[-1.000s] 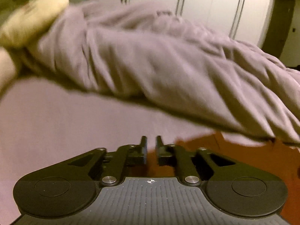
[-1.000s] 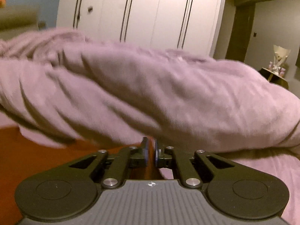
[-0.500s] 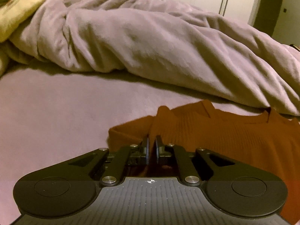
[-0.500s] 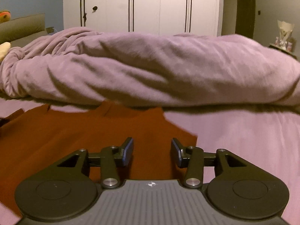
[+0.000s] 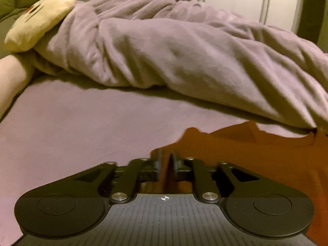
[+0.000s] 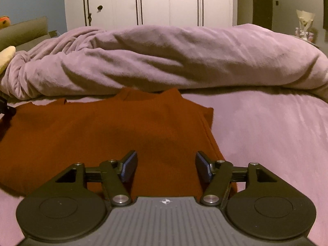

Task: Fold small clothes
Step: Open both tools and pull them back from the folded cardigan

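Now a big purple blanket lies bunched behind the orange shirt, which lies flat on the purple bed. The left gripper pinches the shirt's edge, nearly closed. The right gripper hangs wide open over the shirt, holding nothing.

Top is plain rust-orange, no print, dead centre in right-wrist view; seen at 4 o'clock in left-wrist view. Bedsheet plain lilac, 3 o'clock. Duvet same lilac w/ greyer folds, 12 o'clock. Pillow pale yellow w/ dark and red marks, 10 o'clock. Wardrobe white w/ thin dark vertical lines. Wall blue-grey, 10 o'clock. Right gripper black, blue pads. Left gripper black.
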`<state>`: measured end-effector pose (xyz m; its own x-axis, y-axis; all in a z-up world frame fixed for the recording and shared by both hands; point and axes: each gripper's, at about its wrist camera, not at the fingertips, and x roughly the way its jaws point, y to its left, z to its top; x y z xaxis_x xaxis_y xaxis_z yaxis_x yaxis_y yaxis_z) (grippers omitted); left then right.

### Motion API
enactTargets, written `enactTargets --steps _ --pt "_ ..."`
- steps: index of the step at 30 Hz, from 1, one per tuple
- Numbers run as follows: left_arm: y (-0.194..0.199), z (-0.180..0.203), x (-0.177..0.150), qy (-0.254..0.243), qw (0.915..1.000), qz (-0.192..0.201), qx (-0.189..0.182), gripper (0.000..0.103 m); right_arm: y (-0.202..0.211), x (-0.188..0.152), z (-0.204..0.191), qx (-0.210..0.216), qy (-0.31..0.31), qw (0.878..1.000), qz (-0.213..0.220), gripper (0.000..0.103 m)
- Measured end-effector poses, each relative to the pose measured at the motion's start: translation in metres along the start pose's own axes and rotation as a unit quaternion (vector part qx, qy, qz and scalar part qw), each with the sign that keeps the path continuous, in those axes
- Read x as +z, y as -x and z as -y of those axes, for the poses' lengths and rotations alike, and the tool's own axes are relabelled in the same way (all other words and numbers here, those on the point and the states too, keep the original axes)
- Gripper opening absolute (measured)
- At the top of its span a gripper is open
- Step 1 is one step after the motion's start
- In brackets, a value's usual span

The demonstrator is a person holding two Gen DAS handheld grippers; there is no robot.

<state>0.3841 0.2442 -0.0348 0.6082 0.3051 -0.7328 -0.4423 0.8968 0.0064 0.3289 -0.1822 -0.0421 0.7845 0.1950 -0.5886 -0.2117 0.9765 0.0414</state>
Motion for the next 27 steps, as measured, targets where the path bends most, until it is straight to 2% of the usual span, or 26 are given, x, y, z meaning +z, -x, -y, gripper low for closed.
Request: enactTargets --steps 1,2,5,7,11,14,17,18,20,22,27 --pt "0.001 -0.002 -0.002 0.001 0.9999 0.001 0.010 0.048 0.002 -0.001 0.001 -0.002 0.000 1.000 0.000 0.065" --pt "0.003 -0.005 -0.005 0.001 0.9999 0.000 0.016 0.059 0.005 -0.002 0.001 -0.003 -0.001 1.000 0.001 0.065" --pt "0.010 -0.011 -0.013 -0.009 0.9998 -0.008 0.013 0.065 0.015 -0.007 0.004 -0.002 -0.008 1.000 0.001 0.066" --pt "0.018 -0.015 -0.020 -0.007 0.9998 -0.017 0.002 0.077 0.020 -0.010 0.004 -0.004 -0.006 1.000 0.001 0.067" --pt "0.039 -0.029 -0.046 0.015 0.9978 -0.035 -0.055 0.088 0.034 -0.016 0.002 -0.007 0.010 1.000 0.005 0.068" --pt "0.046 -0.041 -0.067 0.036 0.9932 -0.068 -0.088 0.088 0.040 -0.020 0.001 -0.005 0.016 1.000 0.007 0.070" --pt "0.046 -0.050 -0.077 0.055 0.9902 -0.077 -0.103 0.084 0.040 -0.023 0.001 -0.004 0.006 1.000 -0.002 0.070" --pt "0.047 -0.051 -0.078 0.063 0.9886 -0.079 -0.112 0.080 0.041 -0.023 0.001 -0.003 0.001 1.000 -0.004 0.070" --pt "0.045 -0.052 -0.074 0.084 0.9816 -0.088 -0.147 0.056 0.043 -0.024 0.000 0.003 -0.008 1.000 -0.005 0.070" --pt "0.039 -0.050 -0.071 0.100 0.9770 -0.101 -0.159 0.055 0.045 -0.026 -0.003 0.004 -0.010 1.000 -0.005 0.070" --pt "0.024 -0.042 -0.068 0.110 0.9734 -0.112 -0.167 0.058 0.044 -0.030 -0.006 0.006 -0.019 1.000 -0.016 0.071"
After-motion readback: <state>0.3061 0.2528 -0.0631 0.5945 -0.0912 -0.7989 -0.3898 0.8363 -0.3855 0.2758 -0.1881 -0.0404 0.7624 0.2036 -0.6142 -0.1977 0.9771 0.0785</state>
